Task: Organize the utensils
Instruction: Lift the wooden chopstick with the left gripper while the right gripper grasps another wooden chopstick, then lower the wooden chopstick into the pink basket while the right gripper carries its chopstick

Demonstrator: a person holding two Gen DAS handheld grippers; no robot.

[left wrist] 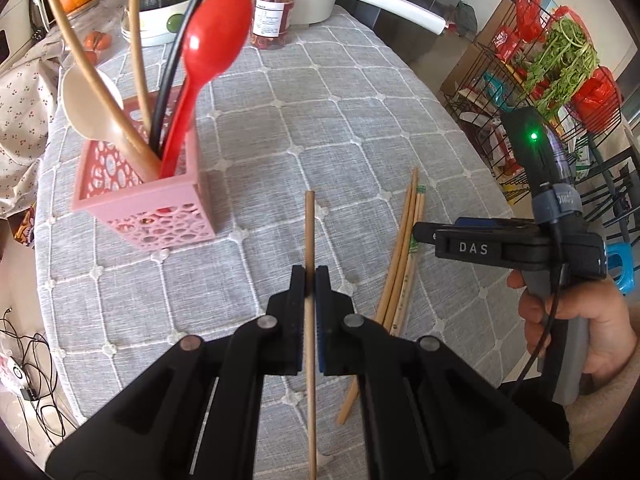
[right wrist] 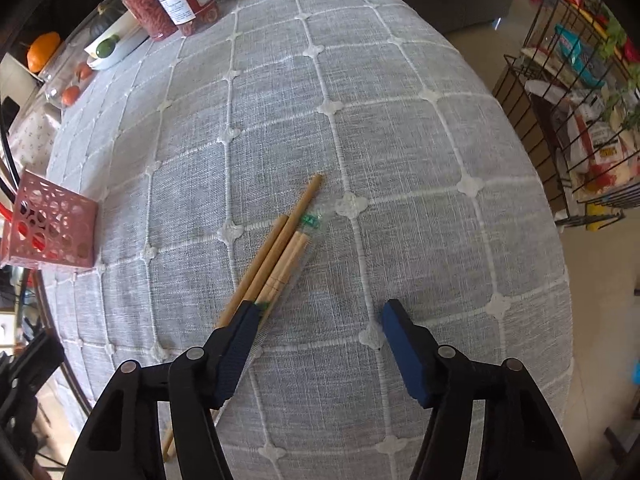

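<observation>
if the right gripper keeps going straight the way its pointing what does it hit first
Most likely the gray tablecloth: the right gripper points steeply down at bare cloth between its open fingers. The chopsticks lie just under the picture-left finger, which might touch them first; depth is unclear.

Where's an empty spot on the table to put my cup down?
The wide grey tablecloth between the loose chopsticks and the jars at the far end is bare. So is the stretch right of the chopsticks toward the table edge. It's crowded around the pink holder and the far corner with the fruit bowl.
</observation>
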